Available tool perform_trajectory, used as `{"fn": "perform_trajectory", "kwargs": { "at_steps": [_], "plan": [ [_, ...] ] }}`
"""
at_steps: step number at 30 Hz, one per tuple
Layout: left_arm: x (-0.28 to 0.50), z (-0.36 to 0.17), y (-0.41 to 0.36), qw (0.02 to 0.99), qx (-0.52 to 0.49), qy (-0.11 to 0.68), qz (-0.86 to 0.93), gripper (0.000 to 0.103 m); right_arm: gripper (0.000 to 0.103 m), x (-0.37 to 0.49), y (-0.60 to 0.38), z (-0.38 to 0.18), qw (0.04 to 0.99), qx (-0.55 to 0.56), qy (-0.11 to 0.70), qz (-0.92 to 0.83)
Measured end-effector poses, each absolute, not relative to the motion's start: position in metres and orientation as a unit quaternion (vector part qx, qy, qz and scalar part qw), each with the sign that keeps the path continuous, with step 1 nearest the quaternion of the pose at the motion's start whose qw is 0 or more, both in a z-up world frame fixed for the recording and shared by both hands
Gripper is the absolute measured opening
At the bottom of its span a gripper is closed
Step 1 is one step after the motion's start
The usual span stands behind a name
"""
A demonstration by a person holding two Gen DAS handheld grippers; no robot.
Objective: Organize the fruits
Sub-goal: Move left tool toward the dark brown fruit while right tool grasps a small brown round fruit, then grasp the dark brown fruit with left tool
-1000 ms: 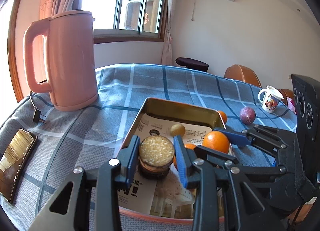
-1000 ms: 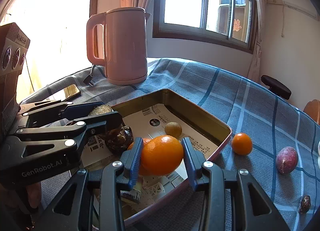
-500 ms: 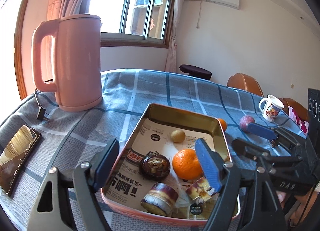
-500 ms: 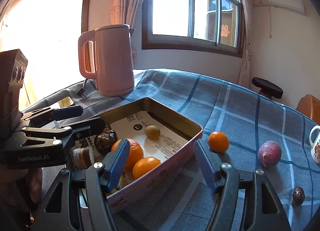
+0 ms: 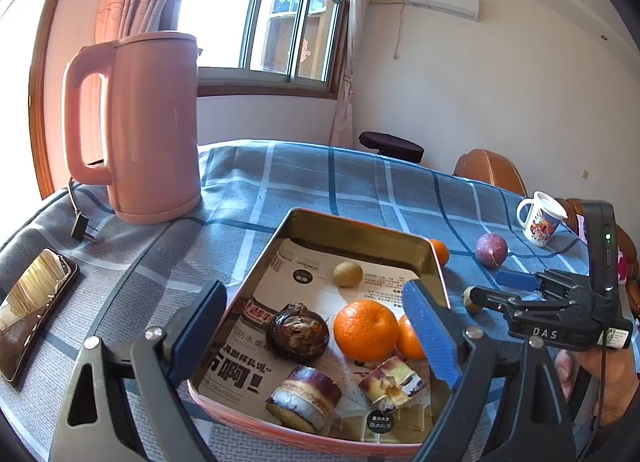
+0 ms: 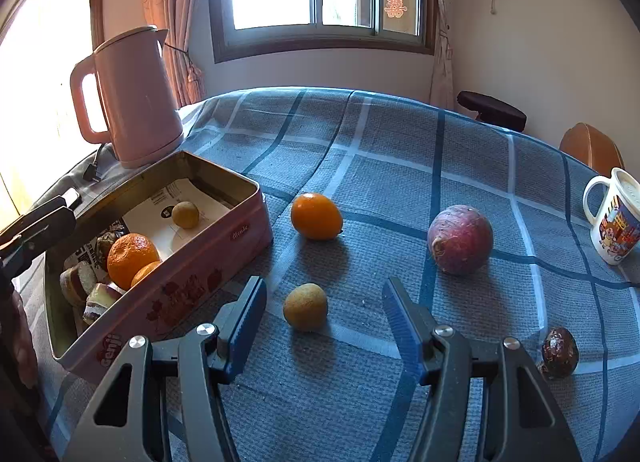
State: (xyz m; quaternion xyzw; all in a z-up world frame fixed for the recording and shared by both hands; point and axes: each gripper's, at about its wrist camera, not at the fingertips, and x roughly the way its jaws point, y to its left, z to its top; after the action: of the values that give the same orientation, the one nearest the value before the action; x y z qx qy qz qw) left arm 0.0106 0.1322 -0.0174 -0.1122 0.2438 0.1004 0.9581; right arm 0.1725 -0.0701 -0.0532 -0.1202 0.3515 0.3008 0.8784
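My left gripper point(image 5: 316, 326) hangs over the near end of the pink tin point(image 6: 200, 262), jaws spread wide and just widened further, nothing between the pads. Below it in the tin I see a large mandarin point(image 5: 366, 330), a second orange fruit point(image 5: 408, 338) tucked touching its right side, a small tan fruit point(image 5: 348, 273) toward the far wall, a dark glossy round pastry point(image 5: 298, 332) and two layered cake slices point(image 5: 304, 398) near the front rim.

My right gripper point(image 6: 324, 326) is out over the blue plaid tablecloth point(image 6: 400, 150), jaws apart but just narrowed, holding nothing. A small tan fruit point(image 6: 305, 306) lies on the cloth just ahead, between the fingertips' lines. Beyond: a small orange fruit point(image 6: 316, 216) beside the tin, a purple passion fruit point(image 6: 460, 240) to the right, a dark oval item point(image 6: 560, 352) near the right finger.
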Motion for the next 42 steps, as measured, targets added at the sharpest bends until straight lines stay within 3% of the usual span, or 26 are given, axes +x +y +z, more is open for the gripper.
{"fn": "perform_trajectory", "kwargs": {
  "at_steps": [4,6,19,36,39,42],
  "plan": [
    [0.011,-0.017,0.132,0.958,-0.112,0.244,0.100,0.092,0.047,0.181,-0.059,-0.064,0.860,-0.136,0.387,0.305],
    [0.011,-0.018,0.131,0.958,-0.111,0.244,0.099,0.092,0.028,0.185,-0.057,-0.069,0.851,-0.135,0.403,0.307],
    [0.052,0.003,0.052,0.963,-0.078,0.258,0.012,0.092,0.028,0.175,-0.162,-0.042,0.908,-0.096,0.341,0.223],
    [0.151,-0.008,-0.121,0.941,-0.002,0.322,-0.109,0.092,0.028,0.206,-0.297,-0.048,0.927,-0.019,0.361,0.101],
    [0.167,-0.019,-0.137,0.933,0.005,0.339,-0.119,0.090,0.028,0.208,-0.307,-0.049,0.926,-0.007,0.364,0.099],
    [0.179,-0.031,-0.150,0.923,0.013,0.361,-0.133,0.080,0.028,0.209,-0.314,-0.050,0.926,0.001,0.365,0.099]
  ]
}}
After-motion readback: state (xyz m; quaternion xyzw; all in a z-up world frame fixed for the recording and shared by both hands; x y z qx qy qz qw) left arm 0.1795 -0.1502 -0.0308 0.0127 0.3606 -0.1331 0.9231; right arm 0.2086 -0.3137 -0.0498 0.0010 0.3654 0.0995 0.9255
